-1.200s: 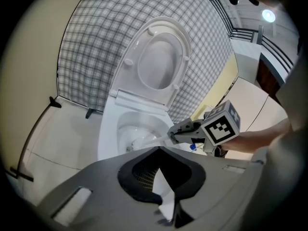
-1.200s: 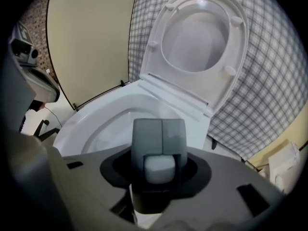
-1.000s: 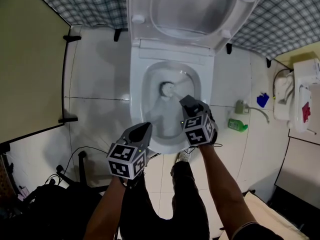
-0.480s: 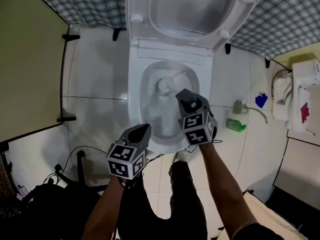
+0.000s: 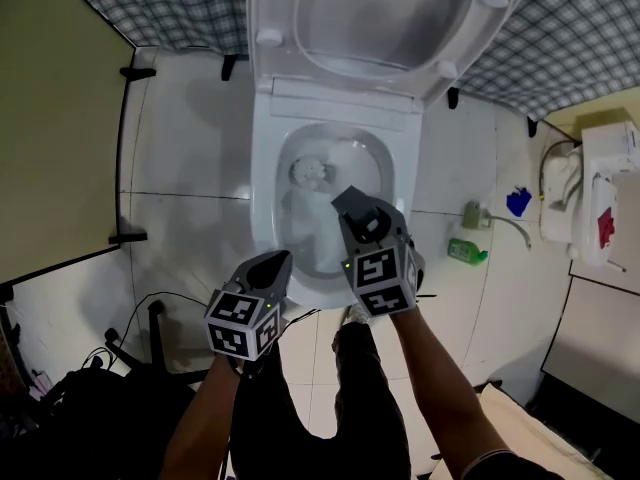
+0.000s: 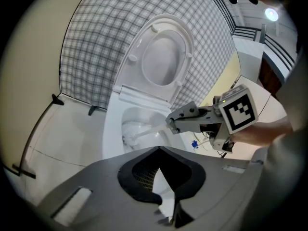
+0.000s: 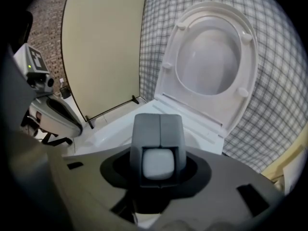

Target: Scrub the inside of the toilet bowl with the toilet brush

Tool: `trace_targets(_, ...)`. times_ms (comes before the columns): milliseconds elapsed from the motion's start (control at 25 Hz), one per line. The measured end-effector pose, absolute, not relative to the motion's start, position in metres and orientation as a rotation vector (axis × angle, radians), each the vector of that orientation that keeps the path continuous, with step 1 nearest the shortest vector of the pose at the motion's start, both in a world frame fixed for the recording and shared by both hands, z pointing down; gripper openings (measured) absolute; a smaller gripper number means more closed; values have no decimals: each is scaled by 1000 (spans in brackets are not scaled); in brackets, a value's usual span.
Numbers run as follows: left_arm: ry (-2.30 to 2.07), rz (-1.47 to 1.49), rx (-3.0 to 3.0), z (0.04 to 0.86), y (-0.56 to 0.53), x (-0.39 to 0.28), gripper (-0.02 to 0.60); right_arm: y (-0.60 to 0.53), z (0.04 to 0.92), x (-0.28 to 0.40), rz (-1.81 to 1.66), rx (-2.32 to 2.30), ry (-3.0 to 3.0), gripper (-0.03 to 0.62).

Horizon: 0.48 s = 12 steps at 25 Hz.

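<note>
Toilet brush (image 5: pixel 310 173): bristle head down inside the toilet bowl (image 5: pixel 264 203), by its left wall; the white handle slants up to the right gripper.
Right gripper (image 5: pixel 349 204): jaws clamped on the handle's top end, above the bowl's front right.
Left gripper (image 5: pixel 274 262): by the bowl's front left rim, clear of the brush; jaws look closed on nothing, though its own view shows them poorly.
Seat and lid (image 5: pixel 380 23): raised.
Green bottle (image 5: pixel 466 252): on the floor, right of the toilet.
</note>
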State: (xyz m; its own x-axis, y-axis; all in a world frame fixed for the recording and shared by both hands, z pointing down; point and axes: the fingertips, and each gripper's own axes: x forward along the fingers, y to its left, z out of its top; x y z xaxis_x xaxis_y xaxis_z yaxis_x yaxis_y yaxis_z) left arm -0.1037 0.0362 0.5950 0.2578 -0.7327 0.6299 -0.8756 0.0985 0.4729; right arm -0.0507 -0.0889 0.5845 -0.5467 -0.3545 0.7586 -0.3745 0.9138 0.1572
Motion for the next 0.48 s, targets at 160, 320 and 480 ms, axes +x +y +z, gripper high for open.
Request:
trace_targets(160,-1515,221,1633,600,44,-109,11,-64,589,-64,-66,448,-2178,181)
trace_targets(320,-1520,221,1636,600,50,-110,11,-84,620,-45,7,531,-2106,180)
trace_targets(480,-1517,212,1640,598,52,-105,11,-88,643,-32,133,570,-2067,180)
